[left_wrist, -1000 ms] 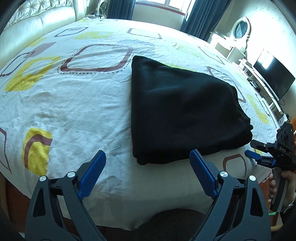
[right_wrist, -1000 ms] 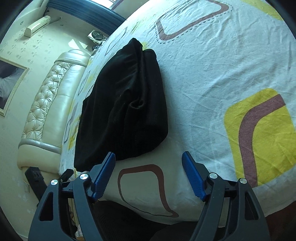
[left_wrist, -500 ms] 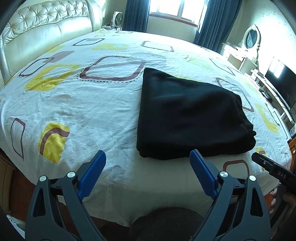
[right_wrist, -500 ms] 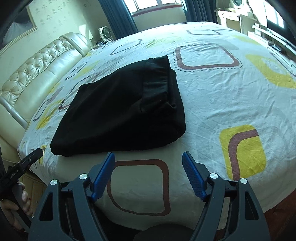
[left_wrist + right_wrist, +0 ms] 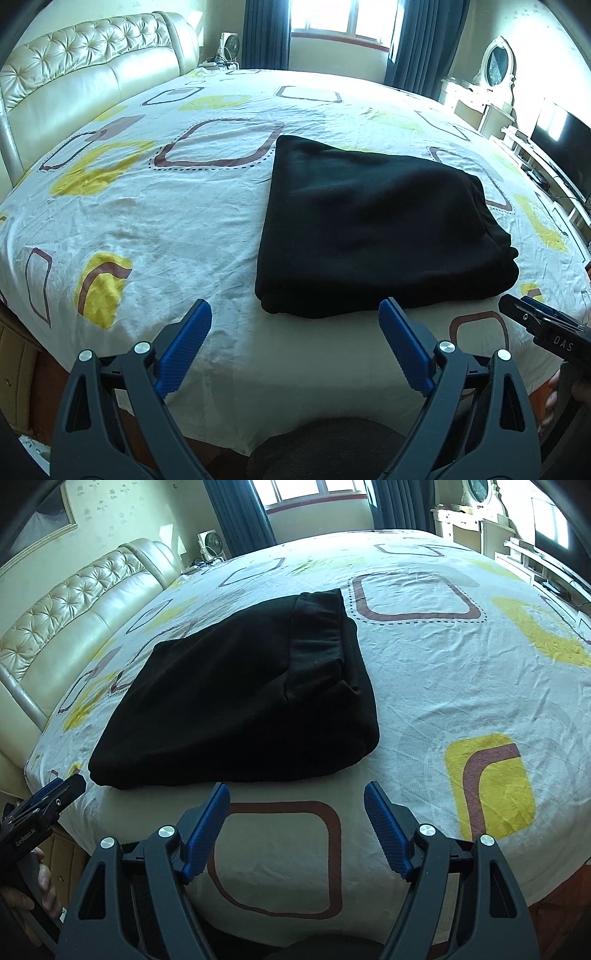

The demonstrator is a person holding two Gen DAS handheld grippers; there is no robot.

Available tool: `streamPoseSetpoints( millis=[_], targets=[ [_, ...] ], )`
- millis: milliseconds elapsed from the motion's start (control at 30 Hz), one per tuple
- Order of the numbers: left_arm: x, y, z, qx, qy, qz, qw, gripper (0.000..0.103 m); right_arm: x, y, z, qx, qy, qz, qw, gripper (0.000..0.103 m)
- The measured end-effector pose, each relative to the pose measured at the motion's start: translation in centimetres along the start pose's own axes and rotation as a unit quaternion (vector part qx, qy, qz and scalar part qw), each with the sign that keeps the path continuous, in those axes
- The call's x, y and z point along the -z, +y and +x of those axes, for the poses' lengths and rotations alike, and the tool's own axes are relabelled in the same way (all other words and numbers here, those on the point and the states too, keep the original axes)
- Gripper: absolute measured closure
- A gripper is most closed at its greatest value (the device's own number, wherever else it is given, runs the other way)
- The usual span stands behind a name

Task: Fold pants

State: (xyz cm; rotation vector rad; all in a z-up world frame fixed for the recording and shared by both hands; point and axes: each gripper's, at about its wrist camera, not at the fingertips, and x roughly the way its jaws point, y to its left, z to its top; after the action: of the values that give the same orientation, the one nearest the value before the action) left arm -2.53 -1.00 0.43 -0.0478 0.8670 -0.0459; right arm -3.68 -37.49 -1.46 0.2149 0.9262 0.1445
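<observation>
The black pants are lying folded into a thick, roughly rectangular stack on the bed, sitting right of center in the left wrist view and left of center in the right wrist view, close to the bed's near edge. The patterned sheet with its yellow patches and brown outlined squares is spreading out around them on every side. The left claw is hanging at the bottom of its frame with its blue pads standing wide apart and nothing between them, pointing down over the bed's near edge just short of the pants. The right claw is posing the same way at the bottom of its own frame, pads spread and gripping nothing, aiming at a brown outlined square on the sheet in front of the stack. Each view is catching the other tool at its margin: the right claw is poking in at the lower right of the left wrist view, and the left claw is entering at the lower left of the right wrist view, with fingers wrapping its handle. Only the right wrist view is showing the gathered waistband lying on top of the stack; the left wrist view is showing a smooth dark top instead. The tufted headboard is filling the upper left of both frames.
</observation>
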Motion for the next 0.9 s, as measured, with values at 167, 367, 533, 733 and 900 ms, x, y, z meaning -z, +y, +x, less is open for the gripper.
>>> streamPoseSetpoints(
  millis=[167,367,533,733,900],
  targets=[
    [-0.07,-0.04,0.09,0.003,0.002,-0.004,1.0,0.011,0.15,0.23,0.13,0.0,0.003,-0.003,1.0,0.029],
    [0.01,-0.44,0.12,0.004,0.003,0.003,1.0,0.011,0.26,0.2,0.37,0.0,0.007,-0.003,1.0,0.029],
    [0.02,-0.71,-0.04,0.003,-0.002,0.008,1.0,0.011,0.36,0.21,0.44,-0.001,0.011,-0.001,1.0,0.029],
    [0.1,-0.94,-0.25,0.001,-0.004,0.012,0.9999,0.011,0.46,-0.09,0.65,-0.001,0.016,0.008,1.0,0.029],
    [0.1,-0.97,-0.26,-0.001,-0.004,0.012,0.9999,0.011,0.52,-0.09,0.74,-0.001,0.019,0.007,1.0,0.029]
  ],
)
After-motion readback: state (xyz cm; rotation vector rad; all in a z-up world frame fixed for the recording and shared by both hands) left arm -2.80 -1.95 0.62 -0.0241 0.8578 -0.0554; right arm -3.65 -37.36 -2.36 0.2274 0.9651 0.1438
